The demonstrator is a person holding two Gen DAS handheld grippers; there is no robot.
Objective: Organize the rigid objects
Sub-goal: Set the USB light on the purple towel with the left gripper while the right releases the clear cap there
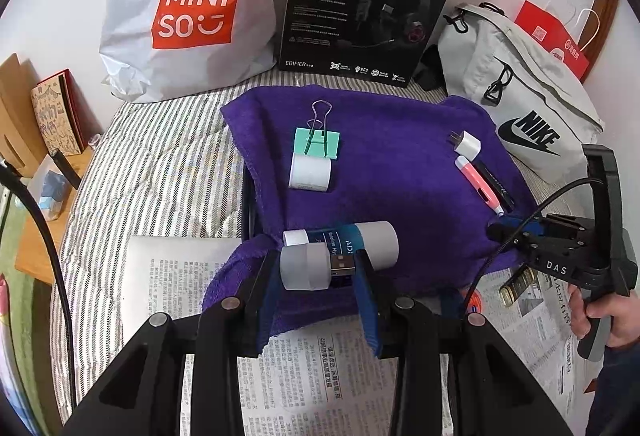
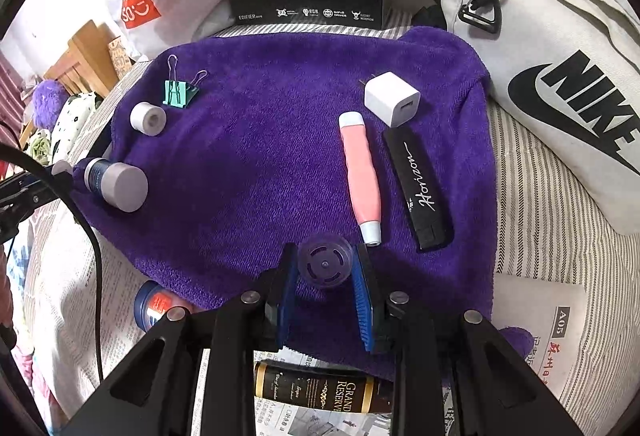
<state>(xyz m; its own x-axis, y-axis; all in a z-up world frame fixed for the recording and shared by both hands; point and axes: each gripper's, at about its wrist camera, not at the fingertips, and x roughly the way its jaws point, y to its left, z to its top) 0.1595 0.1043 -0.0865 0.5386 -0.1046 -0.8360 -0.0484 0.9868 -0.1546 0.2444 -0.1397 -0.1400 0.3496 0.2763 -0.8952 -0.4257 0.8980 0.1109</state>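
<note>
Now the left gripper [image 1: 316,270] clamps a white USB flash drive [image 1: 310,268], metal plug facing right, over the near left edge of the purple towel [image 2: 256,140]. Just behind it a blue-labelled tube with a white cap [image 1: 352,242] lies on its side. Further back on the towel's left part sit a small white roll [image 1: 310,174] and a green binder clip [image 1: 318,142], touching each other. Toward the right lie a white charger cube [image 2: 392,98], a pink and white pen-shaped item [image 2: 360,176] and a black stick marked Horizon [image 2: 418,188], the last two side by side. At the towel's near edge the right gripper [image 2: 326,266] pinches a small translucent round cap [image 2: 326,264] between its blue pads. A grey Nike bag [image 2: 560,76] rests beyond the towel's right side.
</note>
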